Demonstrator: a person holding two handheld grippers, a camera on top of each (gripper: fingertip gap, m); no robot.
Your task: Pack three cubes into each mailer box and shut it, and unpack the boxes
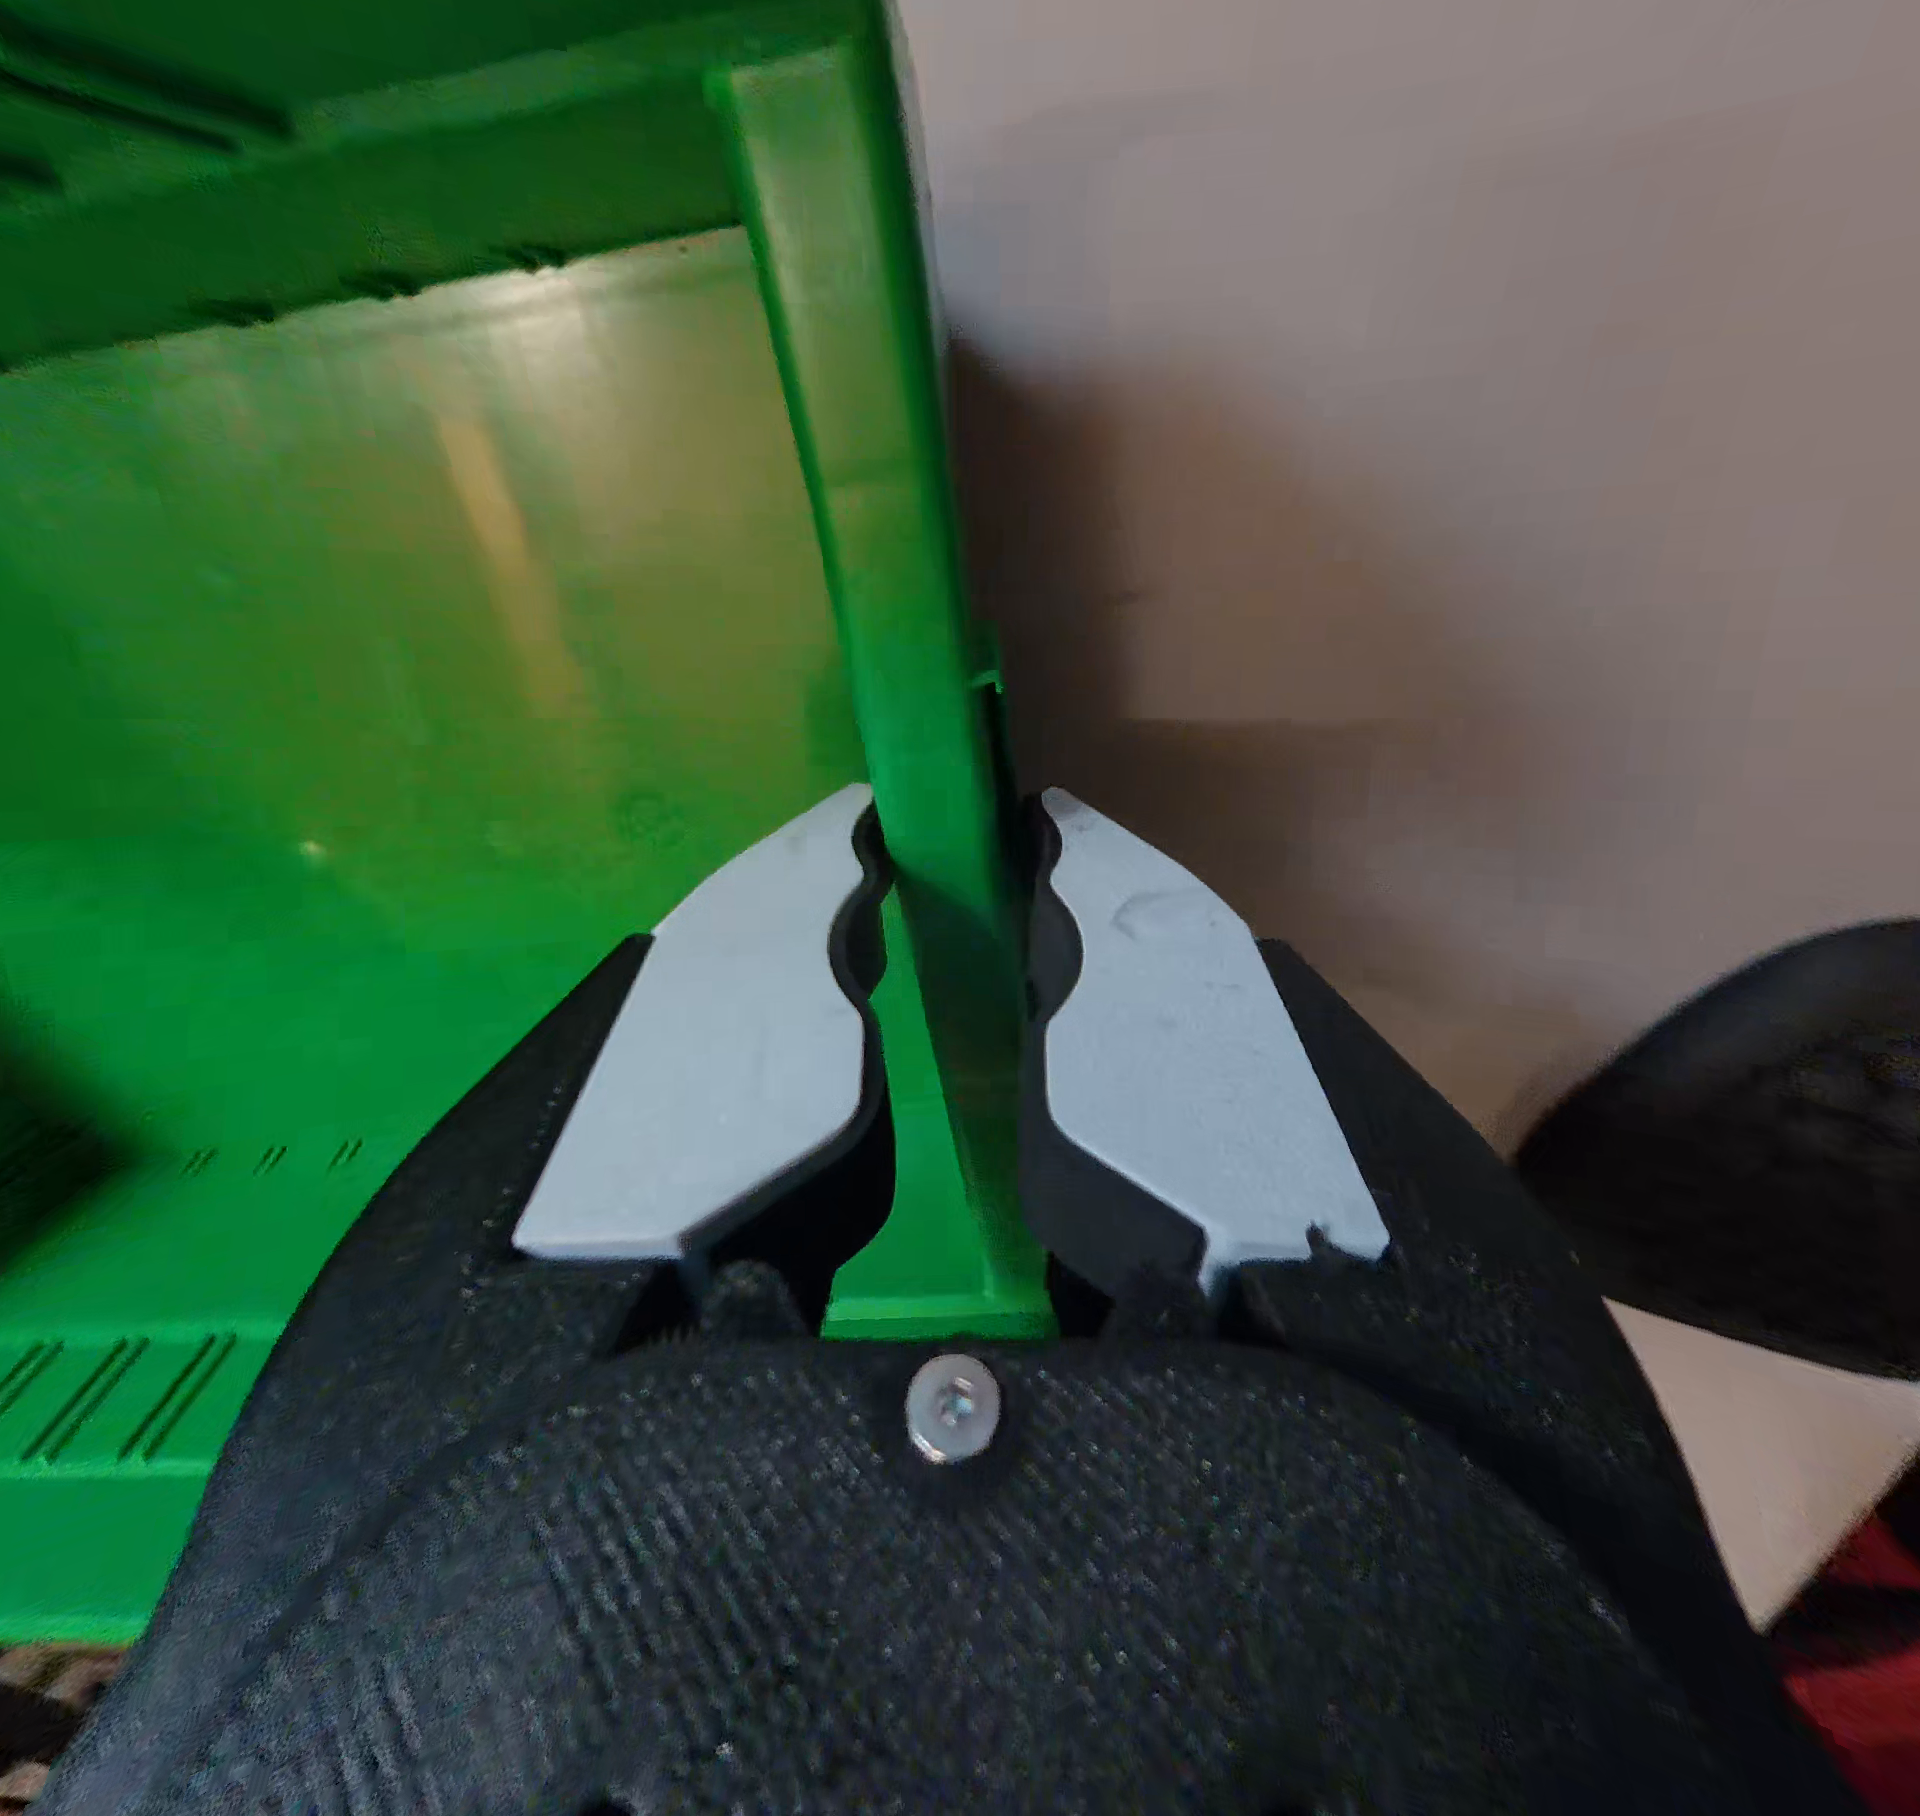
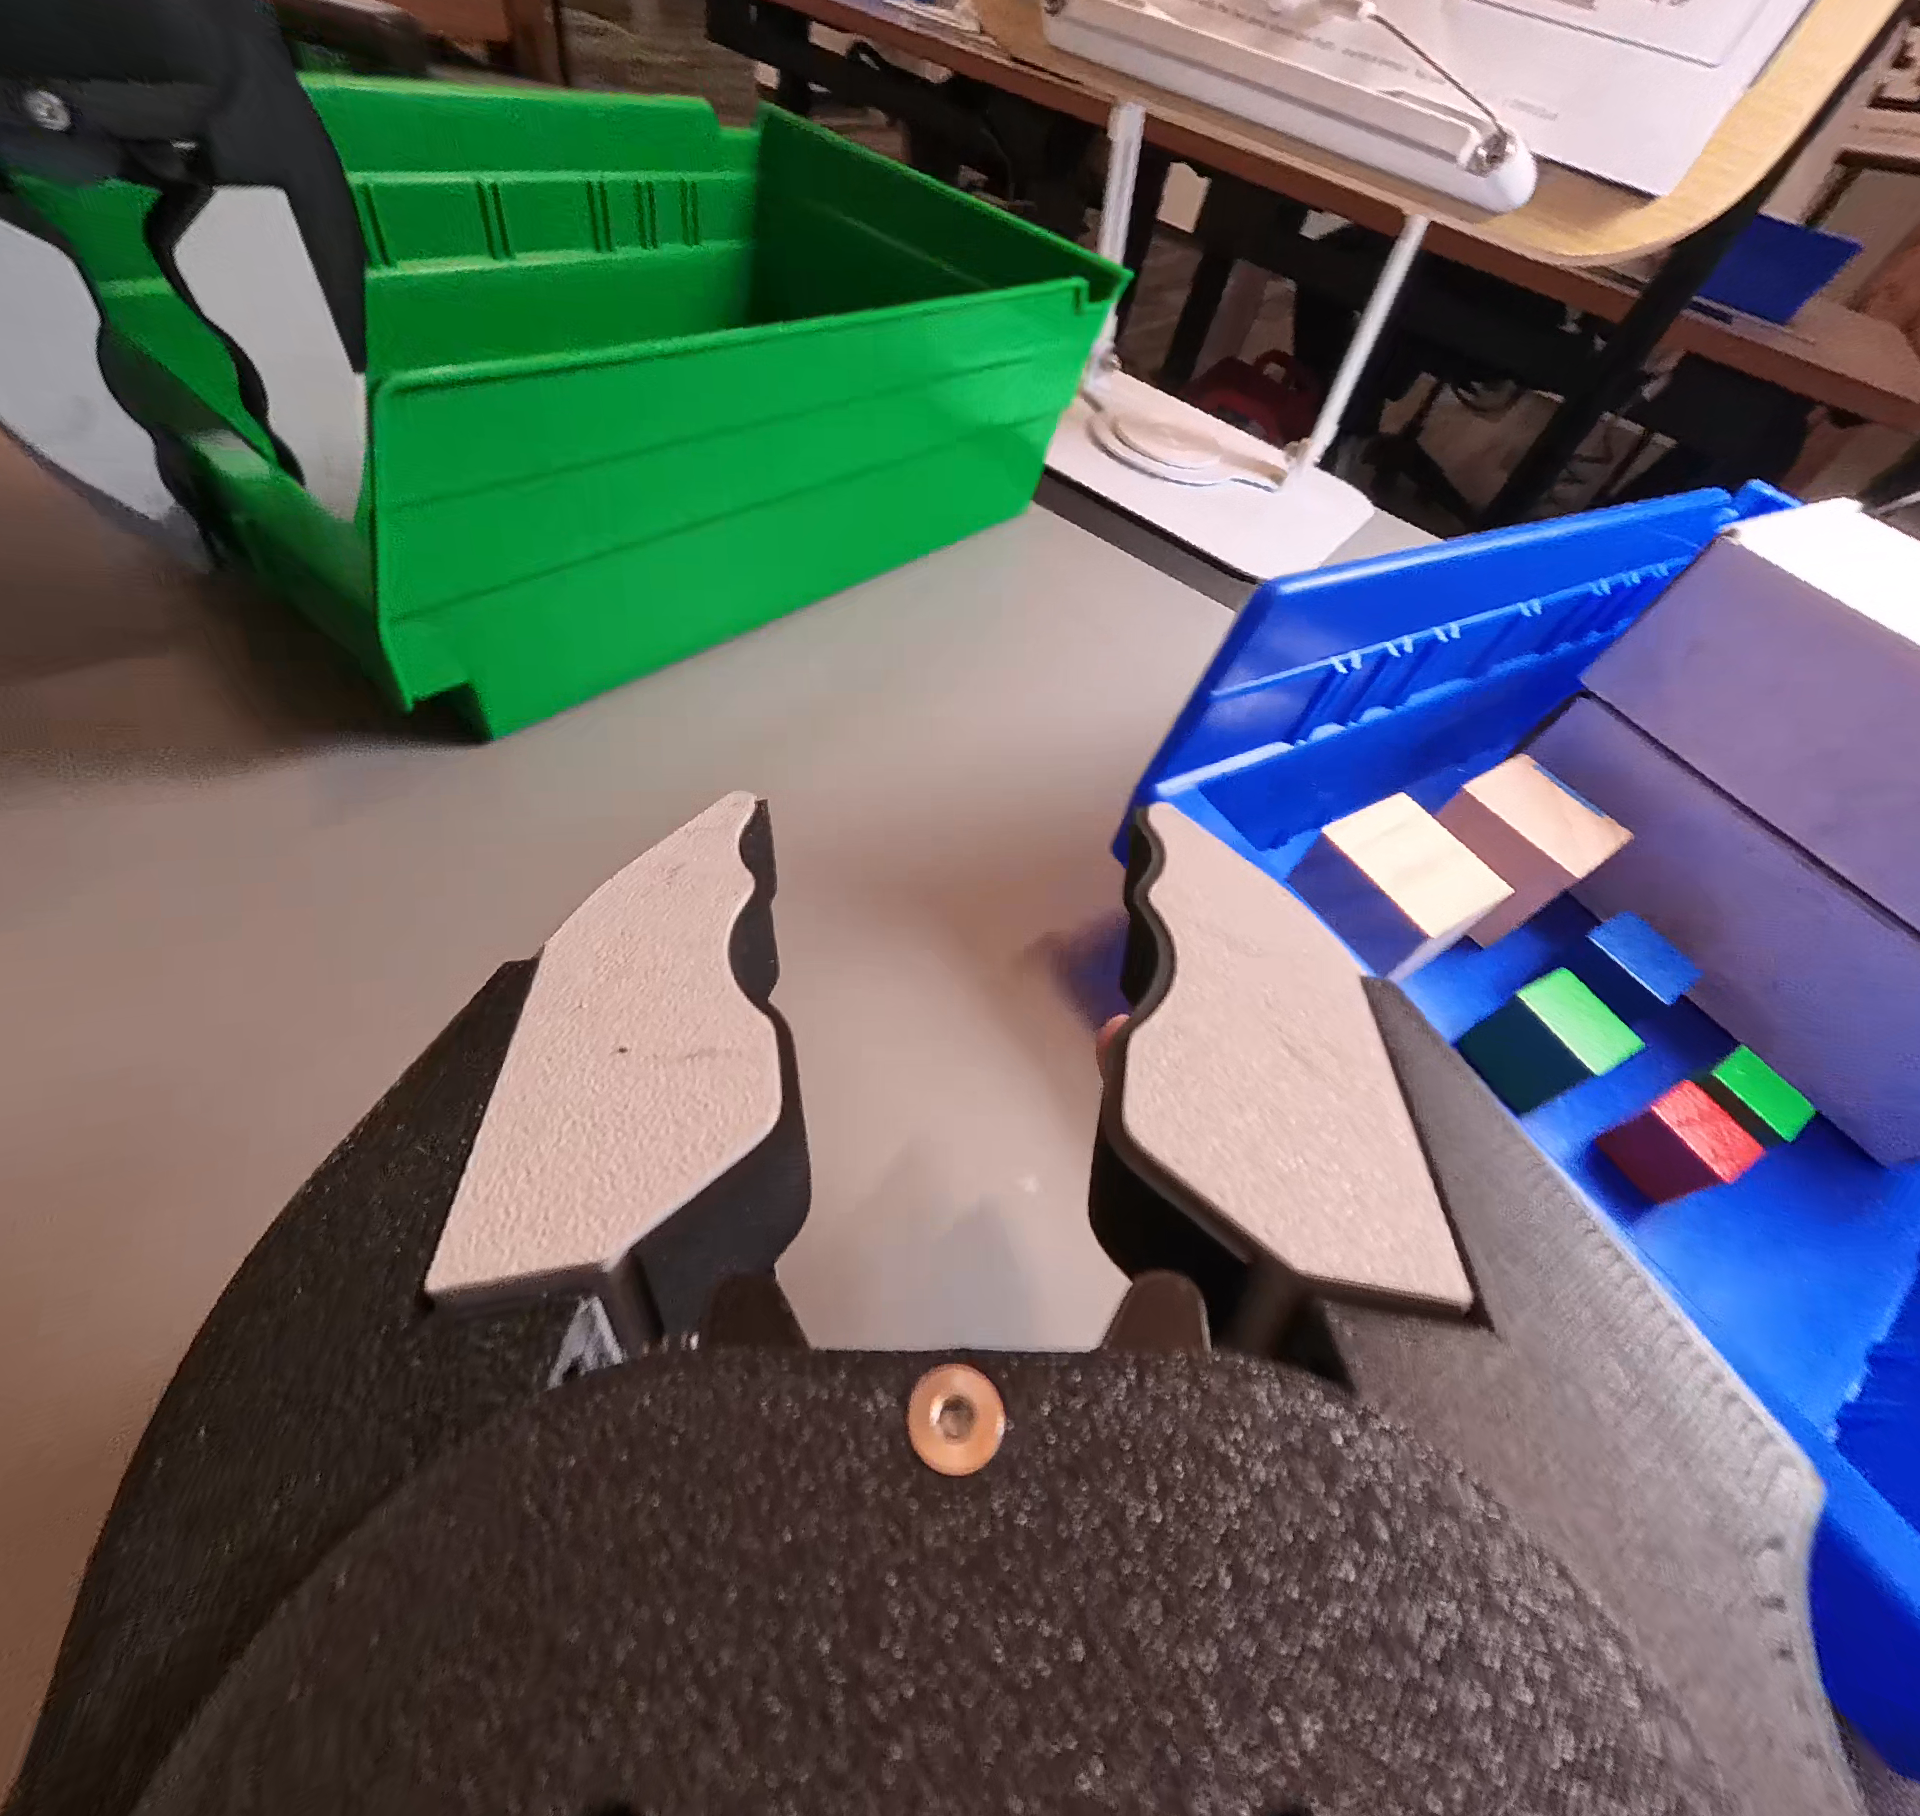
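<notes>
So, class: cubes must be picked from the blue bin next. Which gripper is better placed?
Right, probably. The right gripper is open and empty beside the blue bin holding the cubes; the left gripper is shut on the green bin wall.

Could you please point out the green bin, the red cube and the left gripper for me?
green bin (image 2: 717,478): right wrist view, on its near side wall.
red cube (image 2: 1704,1132): right wrist view, on its top face, inside the blue bin.
left gripper (image 1: 951,821): left wrist view, between fingertips clamping the bin's wall.

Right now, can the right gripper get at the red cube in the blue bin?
Probably yes: the right gripper is open and empty beside the blue bin, and the red cube lies uncovered on its floor, though a green cube touches it.
</notes>
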